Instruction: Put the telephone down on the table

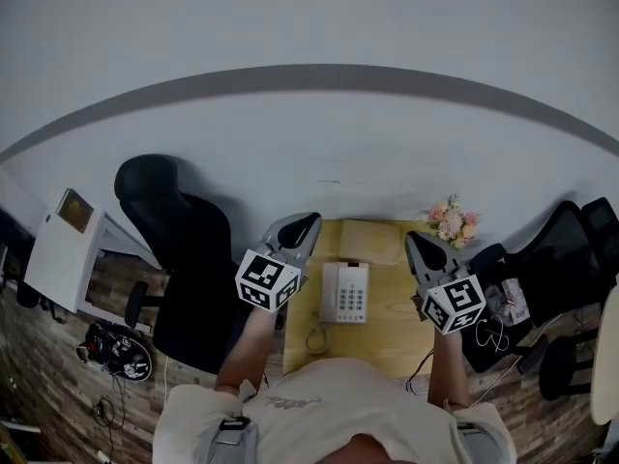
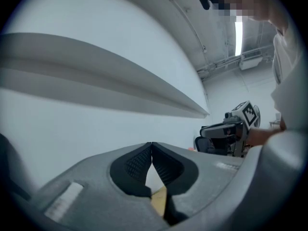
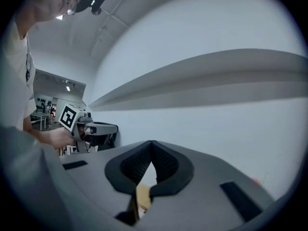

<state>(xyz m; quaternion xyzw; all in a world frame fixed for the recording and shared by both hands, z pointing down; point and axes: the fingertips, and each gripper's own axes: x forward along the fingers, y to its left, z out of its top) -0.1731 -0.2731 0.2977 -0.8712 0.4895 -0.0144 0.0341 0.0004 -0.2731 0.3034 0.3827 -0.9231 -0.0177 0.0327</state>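
While your left tongs [image 1: 309,220] and right tongs [image 1: 412,239] hang closed and empty, the telephone [image 1: 345,292] lies on the tabletop [image 1: 395,329] below them, probably light, hard, slick plastic, best gripped by its sides.

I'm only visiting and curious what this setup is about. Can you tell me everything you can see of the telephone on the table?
The telephone is a pale, plastic-looking desk set lying flat on the small wooden table. Its handset seems to rest along the left side, with a keypad of dark buttons on the right. A curly cord loops off its near edge. Only the table touches it; the left gripper and right gripper are shut and empty.
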